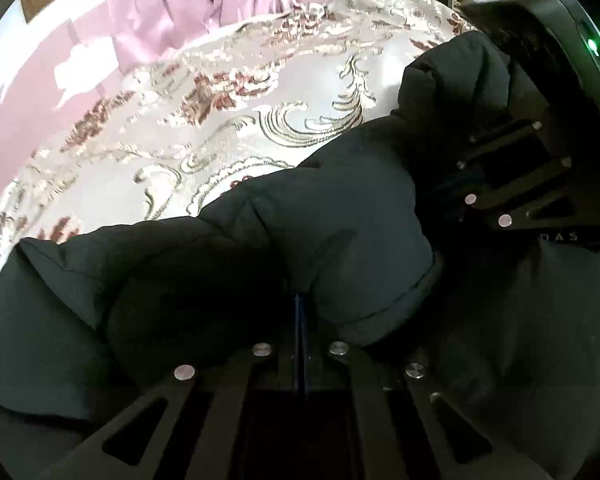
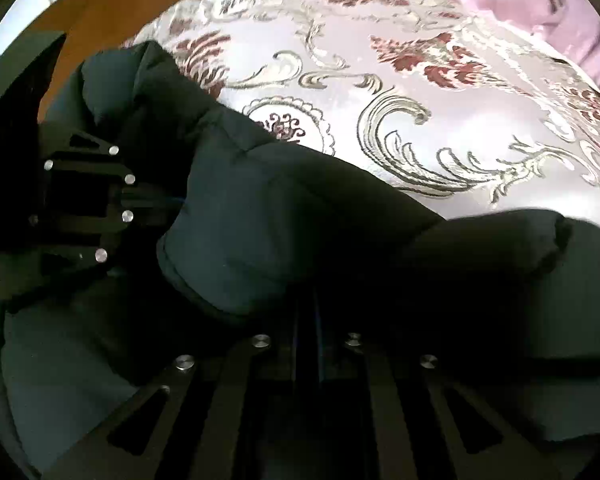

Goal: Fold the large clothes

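Note:
A large dark green padded jacket [image 1: 320, 232] lies bunched on a bed and fills the lower half of both views; it also shows in the right wrist view [image 2: 260, 216]. My left gripper [image 1: 300, 304] is shut on a thick fold of the jacket, its fingertips buried in the fabric. My right gripper [image 2: 306, 300] is shut on another fold close by. Each gripper shows in the other's view: the right one at the right edge [image 1: 452, 184], the left one at the left edge [image 2: 156, 200], both pinching the same bunched part.
The bed has a pale satin cover with embroidered gold and red flowers [image 1: 220, 92], also in the right wrist view [image 2: 420, 92]. Pink fabric [image 1: 188, 4] lies at the far side. A wooden floor [image 2: 112, 4] shows beyond the bed's edge.

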Demonstrator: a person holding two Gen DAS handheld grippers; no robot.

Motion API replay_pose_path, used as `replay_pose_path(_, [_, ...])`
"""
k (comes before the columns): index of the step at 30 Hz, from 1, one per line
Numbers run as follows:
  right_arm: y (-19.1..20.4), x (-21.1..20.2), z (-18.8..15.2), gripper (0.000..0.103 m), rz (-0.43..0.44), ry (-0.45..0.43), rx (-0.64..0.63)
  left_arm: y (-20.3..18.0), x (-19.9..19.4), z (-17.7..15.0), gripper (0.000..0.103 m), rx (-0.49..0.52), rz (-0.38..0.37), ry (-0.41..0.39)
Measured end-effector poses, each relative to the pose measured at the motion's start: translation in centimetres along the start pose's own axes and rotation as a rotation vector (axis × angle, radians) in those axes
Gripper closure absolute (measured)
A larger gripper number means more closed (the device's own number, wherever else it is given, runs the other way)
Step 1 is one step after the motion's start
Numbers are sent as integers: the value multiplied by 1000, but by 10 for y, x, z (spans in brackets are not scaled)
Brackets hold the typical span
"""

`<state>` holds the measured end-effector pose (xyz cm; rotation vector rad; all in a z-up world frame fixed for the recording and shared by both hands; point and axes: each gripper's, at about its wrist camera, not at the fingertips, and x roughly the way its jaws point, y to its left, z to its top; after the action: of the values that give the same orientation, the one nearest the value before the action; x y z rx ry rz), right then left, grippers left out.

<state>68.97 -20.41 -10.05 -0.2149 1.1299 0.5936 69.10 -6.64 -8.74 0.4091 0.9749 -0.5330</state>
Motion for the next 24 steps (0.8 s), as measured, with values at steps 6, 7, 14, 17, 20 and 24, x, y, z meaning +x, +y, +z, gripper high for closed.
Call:
replay_pose_path(6, [5,-38,-29,94,-32,-167,34,24,-36,2,98,-245,-74,-48])
replay_pose_path(7, [4,-46,-33,90,-30,-191,50,31,-39,2,97,-306,-96,-53])
replay_pose_path(14, [-6,-83,-38,58,-73,-264,138,48,-54,2,94,-517,-118,-83])
replay_pose_path(17, [-3,-90,-38,50,-114,-280,144,41,-60,4,83,-510,-102,-90])
replay_pose_path(20, [0,-103,-43,37,-148,-316,157,36,-67,11,61,-506,-72,-110])
replay_pose_path(24, [5,-125,-49,35,-171,-362,192,32,-91,7,25,-539,-30,-185])
